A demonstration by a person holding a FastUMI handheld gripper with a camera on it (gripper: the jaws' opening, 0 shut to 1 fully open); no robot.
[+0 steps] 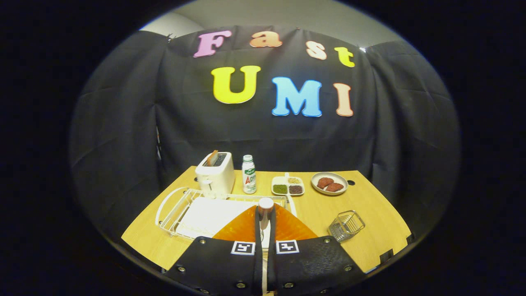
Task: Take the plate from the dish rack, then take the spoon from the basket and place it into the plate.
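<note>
Gripper view: fingers pinching spoon's handle over orange ribbed plate; white wire dish rack behind, empty wire basket beside.

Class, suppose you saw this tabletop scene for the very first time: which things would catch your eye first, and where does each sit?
The translucent orange plate stands out first, gripped on edge between the closed fingers of the gripper, above the white wire dish rack. Beyond the rack stands a white toaster with a slice poking out. To the right of the fingers, a small wire basket lies tipped on the wooden table.
</note>
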